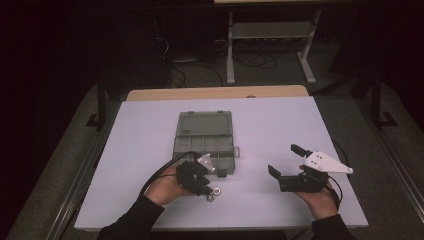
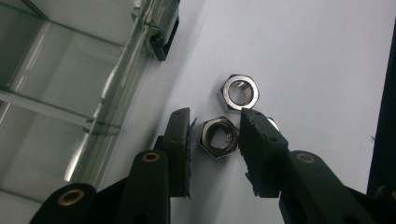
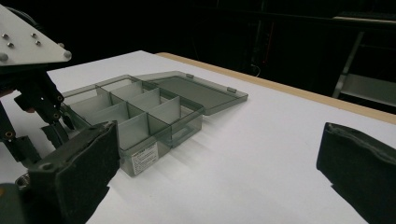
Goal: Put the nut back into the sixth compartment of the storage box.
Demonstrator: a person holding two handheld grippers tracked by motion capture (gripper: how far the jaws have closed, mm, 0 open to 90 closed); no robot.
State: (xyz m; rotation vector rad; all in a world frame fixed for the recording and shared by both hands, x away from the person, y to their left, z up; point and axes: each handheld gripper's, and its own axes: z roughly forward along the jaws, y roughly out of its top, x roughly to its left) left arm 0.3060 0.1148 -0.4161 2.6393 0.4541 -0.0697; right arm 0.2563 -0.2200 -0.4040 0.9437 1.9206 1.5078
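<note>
Two steel hex nuts lie on the white table (image 1: 150, 150) just right of a clear grey compartment box (image 1: 205, 142). In the left gripper view, one nut (image 2: 218, 136) sits between the jaws of my left gripper (image 2: 215, 135), which straddle it closely with a thin gap on each side. The other nut (image 2: 239, 92) lies just beyond it. From above, my left gripper (image 1: 212, 192) points down at the nuts (image 1: 216, 191) near the box's front right corner. My right gripper (image 1: 284, 160) hovers wide open with nothing between its fingers, to the right of the box (image 3: 140, 112).
The box's lid (image 1: 205, 123) lies open flat toward the far side, and its compartments (image 3: 121, 105) look bare. The table's wooden far edge (image 1: 215, 93) and a metal stand (image 1: 270, 40) lie beyond. White tabletop spreads right of the box.
</note>
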